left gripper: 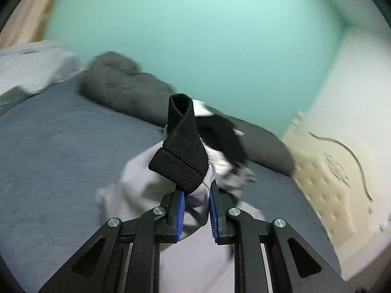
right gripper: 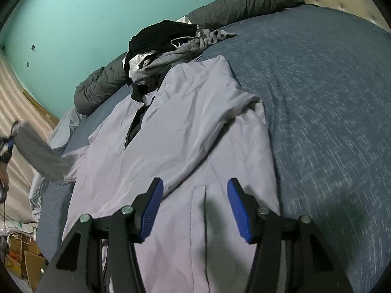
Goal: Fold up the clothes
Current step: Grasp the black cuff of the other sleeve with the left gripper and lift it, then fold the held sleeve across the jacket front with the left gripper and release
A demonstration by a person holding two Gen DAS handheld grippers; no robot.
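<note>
Pinching ribbed black cuff (left gripper: pixel 179 153), left tool (left gripper: pixel 196 211); right tool (right gripper: pixel 194 210) half-open, empty, over smooth lilac jacket (right gripper: pixel 195 131).

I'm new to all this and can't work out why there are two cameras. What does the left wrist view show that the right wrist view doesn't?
Only the left wrist view shows the black ribbed cuff close up, clamped with the sleeve's pale fabric in the left gripper.

Only the right wrist view shows the lavender jacket spread flat, the open, empty right gripper above it, and boxes on the floor.

Both show the blue bedspread, the grey duvet, the clothes pile and the teal wall.
</note>
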